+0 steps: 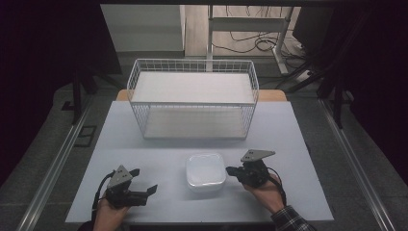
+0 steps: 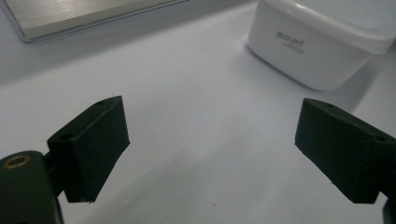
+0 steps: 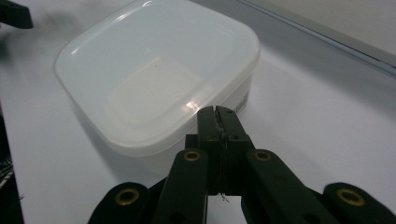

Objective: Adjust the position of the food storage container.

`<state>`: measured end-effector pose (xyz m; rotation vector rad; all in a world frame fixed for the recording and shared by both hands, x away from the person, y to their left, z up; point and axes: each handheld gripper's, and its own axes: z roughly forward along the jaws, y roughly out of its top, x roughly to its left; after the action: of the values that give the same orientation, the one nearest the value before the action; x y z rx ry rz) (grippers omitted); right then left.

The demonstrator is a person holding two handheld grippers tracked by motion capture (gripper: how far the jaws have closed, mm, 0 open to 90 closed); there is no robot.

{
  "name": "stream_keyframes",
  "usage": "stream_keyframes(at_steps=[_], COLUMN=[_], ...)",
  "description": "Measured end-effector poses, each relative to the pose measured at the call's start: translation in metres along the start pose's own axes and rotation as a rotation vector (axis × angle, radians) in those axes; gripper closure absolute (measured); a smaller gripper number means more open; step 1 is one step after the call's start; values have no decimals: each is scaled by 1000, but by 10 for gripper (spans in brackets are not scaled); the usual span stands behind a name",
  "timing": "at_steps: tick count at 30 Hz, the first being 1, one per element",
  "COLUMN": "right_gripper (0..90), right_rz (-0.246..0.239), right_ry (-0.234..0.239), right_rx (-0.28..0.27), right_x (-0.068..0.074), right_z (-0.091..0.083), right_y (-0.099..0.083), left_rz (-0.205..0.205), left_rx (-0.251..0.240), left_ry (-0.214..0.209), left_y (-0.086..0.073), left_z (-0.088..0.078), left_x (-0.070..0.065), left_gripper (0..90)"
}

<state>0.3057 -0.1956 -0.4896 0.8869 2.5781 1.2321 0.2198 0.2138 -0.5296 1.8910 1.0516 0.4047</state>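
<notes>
A white lidded plastic container point(image 1: 206, 172) sits near the front middle of the table; it also shows in the left gripper view point(image 2: 322, 42) and in the right gripper view point(image 3: 154, 84). My right gripper point(image 1: 230, 170) is shut with nothing between its jaws, its tips point(image 3: 217, 112) close to the container's right side, just over the lid's rim. My left gripper point(image 1: 148, 186) rests at the front left, a good way from the container, its jaws wide open over bare table point(image 2: 212, 154).
A white wire basket point(image 1: 192, 98) with a white shelf board stands at the back middle of the grey tabletop point(image 1: 144, 159). Beyond the table are a metal frame leg and cables on the floor. Metal rails run along both sides.
</notes>
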Motion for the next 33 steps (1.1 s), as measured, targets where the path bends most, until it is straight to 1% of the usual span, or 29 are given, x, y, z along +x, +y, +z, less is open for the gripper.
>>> stream_keyframes(at_steps=[5, 8, 9, 11, 13, 15, 16, 17, 20, 23, 24, 25, 26, 27, 28, 29, 30, 33], right_gripper=[889, 887, 883, 853, 782, 695, 695, 584, 443, 247, 247, 142, 110, 110, 58, 58, 39, 35], right_rz=[-24, -53, -53, -45, -32, -34, -34, -46, -67, -76, -76, -79, -80, -80, -76, -76, -74, -46], right_ry=[24, -20, -37, -55, -72, -87, -87, -100, -117, -138, -138, -139, -137, -137, -132, -132, -131, -114], right_rx=[6, 14, 10, -11, -33, -48, -48, -64, -86, -116, -116, -121, -119, -119, -101, -101, -77, -59], right_x=[13, 17, 17, 15, 14, 15, 15, 17, 19, 19, 19, 18, 18, 18, 17, 17, 16, 13], right_z=[8, 9, 7, 1, -7, -13, -13, -18, -24, -28, -28, -27, -26, -26, -23, -23, -20, -15], right_y=[3, 4, 4, 4, 2, -2, -2, -7, -11, -16, -16, -20, -21, -21, -25, -25, -27, -30], left_rz=[5, 9, 8, 3, 5, 5, 5, 3, -5, -16, -16, -19, -19, -21, -21, -21, -20, -11], left_rx=[-1, -5, -10, -23, -29, -31, -31, -32, -41, -48, -48, -50, -50, -52, -51, -51, -46, -40], left_ry=[-7, -14, -21, -42, -49, -50, -50, -54, -74, -88, -88, -90, -90, -90, -88, -88, -89, -82], left_y=[0, 0, 0, 0, 0, 1, 1, 1, 1, 1, 1, 1, 1, 1, 1, 1, 1, 1], left_z=[0, -1, -1, -2, -3, -3, -3, -3, -3, -4, -4, -4, -4, -4, -4, -4, -3, -3], left_x=[0, -1, -1, 0, 0, 0, 0, 0, 0, 0, 0, 1, 1, 1, 1, 1, 1, 0], left_gripper=[90, 89, 87, 81, 77, 77, 77, 76, 68, 54, 52, 51, 50, 50, 49, 50, 50, 50])
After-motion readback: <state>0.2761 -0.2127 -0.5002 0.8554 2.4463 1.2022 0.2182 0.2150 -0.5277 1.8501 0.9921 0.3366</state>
